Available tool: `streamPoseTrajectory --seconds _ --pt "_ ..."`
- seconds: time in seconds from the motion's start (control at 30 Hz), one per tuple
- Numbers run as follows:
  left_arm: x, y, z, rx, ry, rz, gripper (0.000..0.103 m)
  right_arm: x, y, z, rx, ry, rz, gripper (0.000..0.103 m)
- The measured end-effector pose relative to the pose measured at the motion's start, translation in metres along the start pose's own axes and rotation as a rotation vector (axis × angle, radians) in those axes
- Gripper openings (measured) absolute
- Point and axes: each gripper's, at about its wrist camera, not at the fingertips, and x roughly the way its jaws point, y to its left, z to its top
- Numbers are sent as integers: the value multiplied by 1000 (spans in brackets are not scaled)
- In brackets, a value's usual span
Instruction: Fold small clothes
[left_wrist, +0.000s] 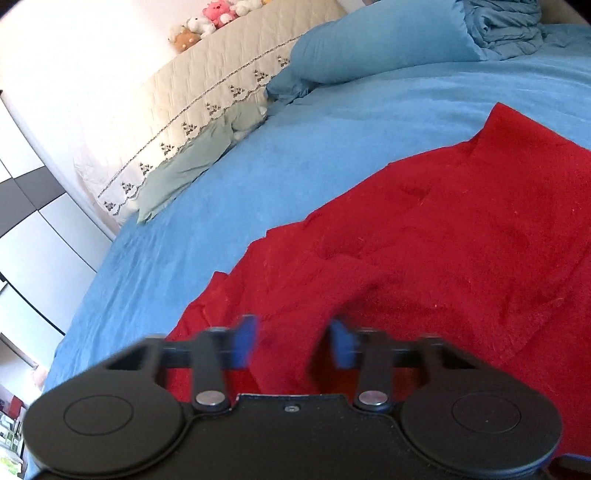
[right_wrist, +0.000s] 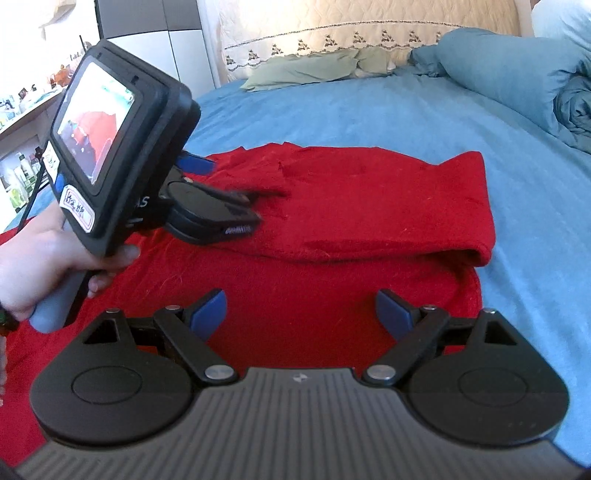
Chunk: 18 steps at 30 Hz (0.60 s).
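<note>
A red garment (left_wrist: 461, 236) lies spread on the blue bed sheet (left_wrist: 295, 155). In the right wrist view the red garment (right_wrist: 351, 206) has its far part folded over toward me, with a rolled fold at the right edge. My left gripper (left_wrist: 295, 343) hovers just over the garment's near left part, jaws open with red cloth between the blurred blue fingers (left_wrist: 245, 338). It also shows in the right wrist view (right_wrist: 221, 192), held by a hand at the left. My right gripper (right_wrist: 301, 314) is open and empty above the garment's near edge.
A blue pillow (left_wrist: 380, 40) and a bundled blue duvet (left_wrist: 506, 26) lie at the bed's far side. A pale green cloth (right_wrist: 314, 66) lies by the cream quilted headboard (right_wrist: 369, 26). Plush toys (left_wrist: 207, 22) sit on the headboard. Shelves with bottles (right_wrist: 18, 173) stand at the left.
</note>
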Motion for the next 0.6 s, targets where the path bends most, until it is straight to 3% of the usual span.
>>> streamPoseTrajectory --seconds 0.03,0.07,0.23,0.47,0.57,0.6 --pt "1 3 -1 -5 -2 7 17 3 1 1 -1 0 -2 103" --pt "0 6 -3 -9 -5 10 14 3 2 1 -2 0 -2 103" --pt "-4 33 -4 -107 -7 -17 11 0 4 0 -13 6 -3 103" --pt "-10 118 -51 -586 81 -99 14 -9 5 4 -11 -8 -2 103" --pt "-2 128 -69 -651 111 -177 31 -9 7 3 -6 2 -3 103" --pt "-1 131 -73 -673 106 -201 51 -9 8 2 -7 5 -3 103"
